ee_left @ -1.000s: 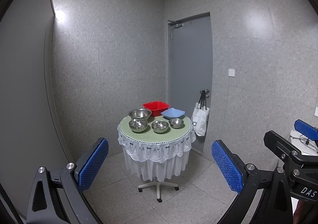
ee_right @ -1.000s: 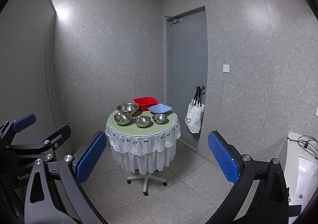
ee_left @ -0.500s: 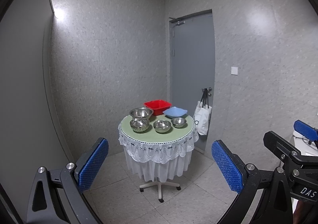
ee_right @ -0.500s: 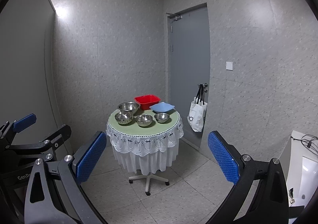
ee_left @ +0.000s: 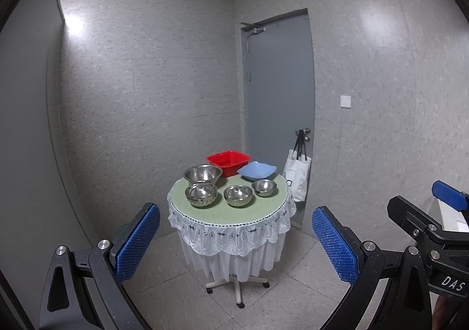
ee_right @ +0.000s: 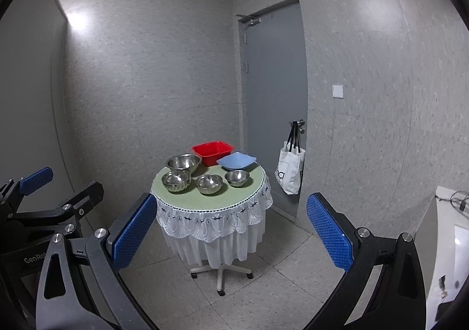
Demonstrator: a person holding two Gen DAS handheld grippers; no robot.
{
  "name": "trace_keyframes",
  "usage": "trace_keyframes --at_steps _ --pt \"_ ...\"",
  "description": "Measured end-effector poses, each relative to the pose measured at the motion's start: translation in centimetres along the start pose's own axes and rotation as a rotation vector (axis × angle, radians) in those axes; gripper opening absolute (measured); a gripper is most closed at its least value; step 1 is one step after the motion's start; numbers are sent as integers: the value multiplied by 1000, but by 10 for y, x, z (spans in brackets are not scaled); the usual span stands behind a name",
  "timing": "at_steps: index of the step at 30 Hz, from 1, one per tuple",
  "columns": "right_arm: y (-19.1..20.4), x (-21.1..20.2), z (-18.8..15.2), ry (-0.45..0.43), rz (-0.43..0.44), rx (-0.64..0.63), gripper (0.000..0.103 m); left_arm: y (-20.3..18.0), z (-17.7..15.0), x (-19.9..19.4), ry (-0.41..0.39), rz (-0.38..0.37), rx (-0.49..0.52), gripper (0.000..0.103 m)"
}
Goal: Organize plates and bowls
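Your left tongs (ee_left: 234,237) and right tongs (ee_right: 231,226) are both spread wide, holding nothing, well back from the round worktop (ee_left: 205,214); on it sit four steel bowls (ee_left: 238,195), with a red basin (ee_left: 228,163) and a blue plate (ee_left: 257,171) at the far edge; a white tote bag (ee_left: 296,179) hangs on the door handle.

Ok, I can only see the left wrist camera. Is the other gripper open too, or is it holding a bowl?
Observer: The right gripper is open and holds nothing.
Child: And what's that white thing on the far right?
Observer: A white surface. The right wrist view shows dark cables lying on it.
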State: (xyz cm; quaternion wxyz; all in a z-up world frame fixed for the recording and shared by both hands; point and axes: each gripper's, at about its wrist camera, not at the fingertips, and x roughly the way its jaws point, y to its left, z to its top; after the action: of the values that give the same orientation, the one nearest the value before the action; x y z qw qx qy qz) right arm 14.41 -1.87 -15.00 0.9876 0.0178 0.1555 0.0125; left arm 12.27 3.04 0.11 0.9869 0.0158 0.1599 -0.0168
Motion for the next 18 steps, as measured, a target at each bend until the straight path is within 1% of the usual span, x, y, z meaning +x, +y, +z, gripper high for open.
trace_keyframes --at_steps 7,11,13,14,15,18 --pt "10 48 14 0 -25 32 103 36 21 76 15 -22 28 102" --pt "19 75 20 -3 -34 42 103 56 26 119 40 -28 21 102" --pt "23 88 24 6 -28 41 103 59 33 136 51 -29 15 102" --pt "25 97 27 15 -26 35 103 64 37 151 57 -31 10 102" --pt "26 106 29 22 -27 29 103 62 42 156 57 -29 11 102" --pt "29 133 36 32 -20 24 103 67 51 191 66 -17 0 102"
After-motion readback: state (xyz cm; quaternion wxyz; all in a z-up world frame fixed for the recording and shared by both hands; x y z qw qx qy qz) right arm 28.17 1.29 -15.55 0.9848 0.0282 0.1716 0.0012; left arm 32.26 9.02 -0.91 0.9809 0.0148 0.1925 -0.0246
